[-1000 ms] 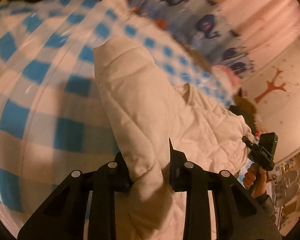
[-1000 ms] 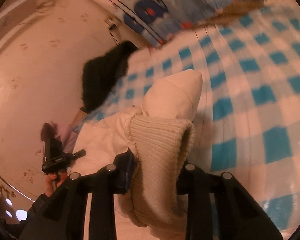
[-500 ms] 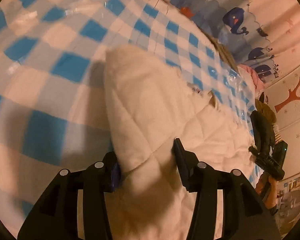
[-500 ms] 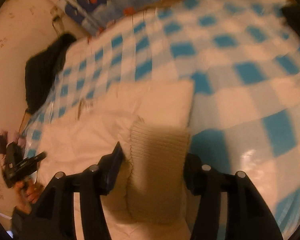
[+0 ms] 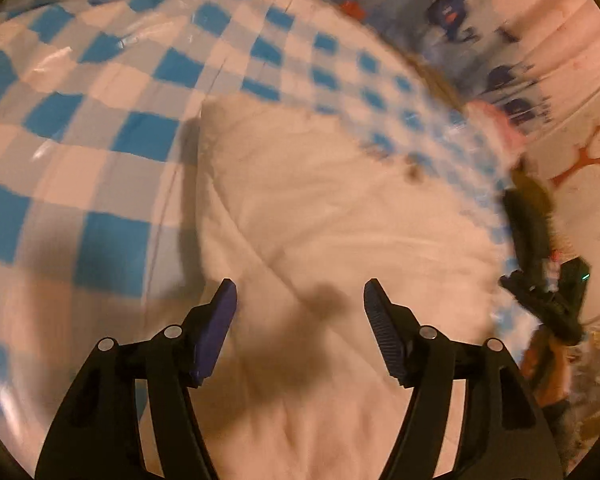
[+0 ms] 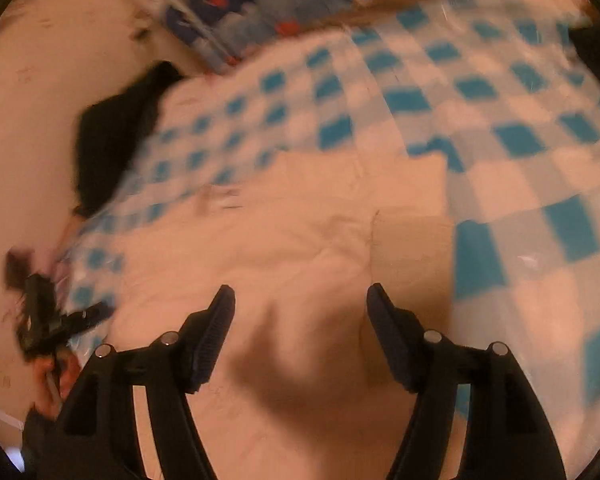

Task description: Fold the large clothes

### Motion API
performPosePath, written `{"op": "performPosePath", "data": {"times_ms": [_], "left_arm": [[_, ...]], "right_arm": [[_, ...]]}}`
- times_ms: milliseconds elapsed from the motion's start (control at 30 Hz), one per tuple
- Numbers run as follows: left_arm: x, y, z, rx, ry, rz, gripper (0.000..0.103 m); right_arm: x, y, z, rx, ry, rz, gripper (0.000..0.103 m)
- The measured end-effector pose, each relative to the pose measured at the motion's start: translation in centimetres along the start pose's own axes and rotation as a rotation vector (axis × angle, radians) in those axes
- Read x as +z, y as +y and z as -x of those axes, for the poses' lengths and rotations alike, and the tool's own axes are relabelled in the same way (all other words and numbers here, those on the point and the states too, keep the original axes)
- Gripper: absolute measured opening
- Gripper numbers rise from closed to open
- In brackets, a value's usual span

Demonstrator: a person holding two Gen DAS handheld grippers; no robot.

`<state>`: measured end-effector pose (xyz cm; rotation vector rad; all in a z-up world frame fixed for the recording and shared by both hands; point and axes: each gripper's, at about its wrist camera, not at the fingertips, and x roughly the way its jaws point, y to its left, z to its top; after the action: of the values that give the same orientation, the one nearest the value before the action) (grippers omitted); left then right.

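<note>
A cream quilted jacket (image 5: 332, 216) lies flat on a blue-and-white checked bedspread (image 5: 100, 128). My left gripper (image 5: 300, 300) hovers just above its near part, jaws opening, nothing pinched between them. In the right wrist view the same jacket (image 6: 300, 240) spreads below my right gripper (image 6: 300, 304), whose jaws are also opening and hold nothing. The knit cuff (image 6: 412, 248) lies flat to the right of the jacket body. Each view shows the other gripper at the edge: the right gripper (image 5: 548, 296) in a hand, the left gripper (image 6: 48, 320) likewise.
A dark garment (image 6: 116, 136) lies at the bed's far left corner against the wall. A whale-print curtain (image 5: 480, 40) hangs behind the bed. A pink item (image 5: 496, 124) and a dark furry thing (image 5: 528, 208) sit at the bed's right edge.
Both grippers let go: the left released the quilted sleeve, the right released the knit cuff. The sleeves dropped flat onto the jacket, and both pairs of jaws stand wider apart.
</note>
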<state>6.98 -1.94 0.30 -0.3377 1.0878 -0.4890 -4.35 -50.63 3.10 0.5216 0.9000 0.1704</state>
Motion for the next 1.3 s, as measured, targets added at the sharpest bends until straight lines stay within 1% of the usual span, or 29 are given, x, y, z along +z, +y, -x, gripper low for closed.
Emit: {"op": "performPosePath", "data": {"times_ms": [33,67,100,133,167,233,267,333,367,433,500,567,633,733,800,900,967,1033,1067,1133,1167,1200,1233,1267,1300], "left_arm": [[-0.8,0.2,2.5,0.003,-0.021,-0.015,0.065],[-1.8,0.6,4.6,0.011,-0.033,-0.029,0.069],[-2.9,1.1,6.5,0.023,-0.035,-0.04,0.078],[-4.7,2.2,8.8,0.037,-0.027,-0.047,0.082],[-6.2,3.1,10.2,0.04,-0.015,-0.048,0.082],[-10.4,5.5,13.1,0.057,0.025,-0.038,0.082],[-11.8,6.4,14.0,0.067,0.036,-0.033,0.082],[-15.5,8.5,15.8,0.101,0.059,-0.007,0.082],[-17.2,9.4,16.9,0.102,0.057,0.017,0.082],[-19.9,11.2,18.0,0.069,0.053,0.078,0.083],[-21.8,12.4,18.2,0.064,0.066,0.119,0.083],[-23.6,13.0,18.5,0.04,0.071,0.15,0.083],[-24.7,13.1,18.5,0.013,0.075,0.164,0.083],[-26.1,12.5,17.5,-0.007,0.114,0.158,0.084],[-26.7,11.8,16.5,-0.013,0.15,0.154,0.085],[-27.9,10.8,15.4,-0.036,0.178,0.14,0.086],[-28.2,10.5,14.9,-0.056,0.178,0.146,0.088],[-28.5,10.4,14.3,-0.075,0.182,0.165,0.088],[-28.6,10.3,14.2,-0.071,0.177,0.169,0.088],[-28.7,10.2,14.3,-0.057,0.158,0.167,0.087],[-28.7,10.1,14.3,-0.041,0.149,0.163,0.083],[-28.7,10.1,14.3,-0.015,0.149,0.161,0.065],[-28.8,10.2,14.0,0.038,0.164,0.158,0.043],[-28.7,10.3,13.9,0.041,0.17,0.16,0.036],[-28.7,10.4,13.8,0.031,0.173,0.164,0.023]], "right_arm": [[-0.6,0.2,2.1,0.004,-0.008,0.017,0.075],[-2.6,0.2,5.0,0.016,-0.009,0.028,0.081],[-4.6,-0.2,7.3,0.034,0.004,0.024,0.09],[-7.0,-1.1,9.5,0.053,0.018,0.004,0.09],[-9.3,-2.1,10.9,0.074,0.036,-0.021,0.09],[-13.8,-4.0,12.9,0.114,0.085,-0.09,0.09],[-16.5,-5.3,13.9,0.116,0.112,-0.139,0.09],[-20.8,-7.1,14.9,0.127,0.156,-0.211,0.09],[-23.1,-7.9,15.4,0.171,0.17,-0.251,0.09],[-26.2,-8.6,15.7,0.272,0.181,-0.32,0.09],[-27.9,-8.8,15.6,0.324,0.194,-0.356,0.09],[-29.3,-8.4,15.5,0.374,0.209,-0.371,0.09],[-30.3,-8.0,15.3,0.396,0.243,-0.37,0.09],[-30.3,-7.4,14.7,0.429,0.271,-0.363,0.09],[-30.4,-6.9,14.8,0.46,0.27,-0.355,0.09],[-30.2,-6.7,14.5,0.462,0.268,-0.353,0.091],[-30.2,-6.9,13.9,0.449,0.271,-0.365,0.091],[-30.5,-7.2,13.6,0.464,0.27,-0.387,0.091],[-30.7,-7.2,13.5,0.479,0.271,-0.388,0.091],[-30.8,-7.0,13.8,0.499,0.244,-0.377,0.09],[-30.8,-6.8,13.9,0.507,0.228,-0.364,0.086],[-30.9,-6.5,13.9,0.496,0.225,-0.345,0.07],[-30.8,-6.4,13.8,0.473,0.226,-0.333,0.056],[-30.9,-6.3,13.6,0.446,0.227,-0.323,0.048],[-30.9,-6.2,13.5,0.431,0.221,-0.312,0.028]]}}
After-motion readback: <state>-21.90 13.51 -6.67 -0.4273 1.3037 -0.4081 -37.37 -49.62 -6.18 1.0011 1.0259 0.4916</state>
